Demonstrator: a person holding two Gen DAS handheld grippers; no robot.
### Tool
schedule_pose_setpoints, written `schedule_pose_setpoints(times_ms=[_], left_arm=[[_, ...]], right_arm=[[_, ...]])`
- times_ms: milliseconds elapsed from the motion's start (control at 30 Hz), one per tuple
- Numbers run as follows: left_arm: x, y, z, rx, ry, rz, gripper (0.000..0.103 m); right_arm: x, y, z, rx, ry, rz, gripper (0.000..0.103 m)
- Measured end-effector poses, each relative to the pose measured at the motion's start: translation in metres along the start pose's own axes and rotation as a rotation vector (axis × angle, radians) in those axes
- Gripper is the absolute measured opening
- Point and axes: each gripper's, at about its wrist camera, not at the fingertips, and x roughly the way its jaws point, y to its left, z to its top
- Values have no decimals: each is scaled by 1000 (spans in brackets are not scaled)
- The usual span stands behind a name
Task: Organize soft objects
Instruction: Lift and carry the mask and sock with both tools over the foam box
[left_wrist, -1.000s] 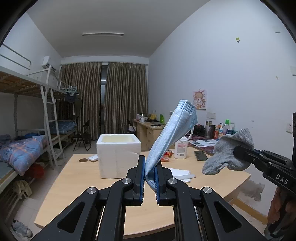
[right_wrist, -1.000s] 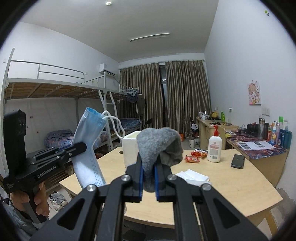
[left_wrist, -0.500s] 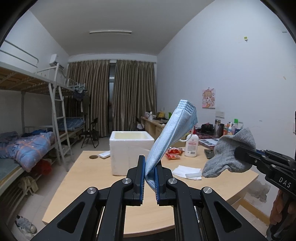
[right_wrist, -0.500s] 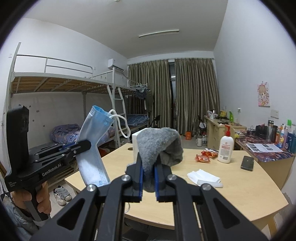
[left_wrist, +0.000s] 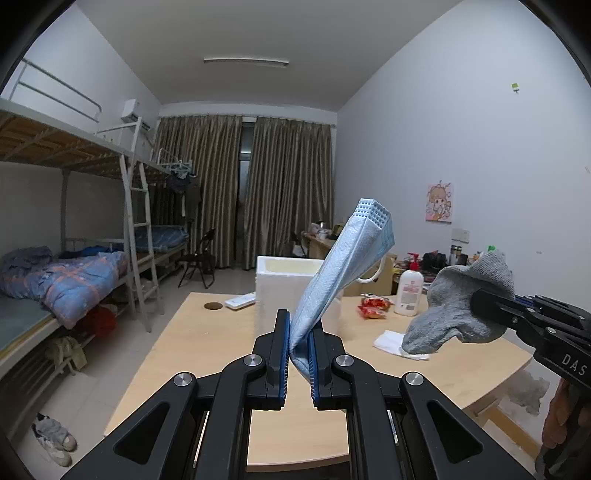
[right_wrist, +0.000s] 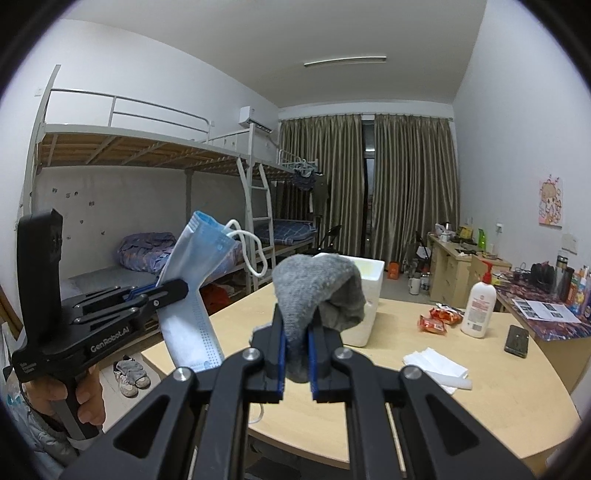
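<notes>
Soft things are what you are sorting, and you have one in each hand, both up in the air above the big round-edged wooden table (right_wrist: 480, 406). On that table stands the white foam box (left_wrist: 288, 291), open at the top, straight ahead of you. I think that is where they should go.

Your left gripper (left_wrist: 298, 350) is pinched tight on the bottom corner of the pale blue paper face mask (left_wrist: 343, 266). The mask sticks up and leans to the right, with its white ear loop (right_wrist: 251, 251) hanging free.

Your right gripper (right_wrist: 296, 354) is squeezed shut on the grey knitted sock (right_wrist: 317, 291), which flops over the top of the jaws.

Here is what could go wrong. The loop could catch on the box edge or on a gripper, so the mask might drag back out. The sock is floppy and may cling to the pads when you let go. The box looks light, so a bump could push it.
</notes>
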Motion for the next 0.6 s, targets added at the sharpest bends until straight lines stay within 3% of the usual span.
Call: schedule_pose_setpoints(times_ms=[600], left_arm=[[46,-5,11,5,62,51,10]], right_arm=[[26,-23,8,44,11,38,12]])
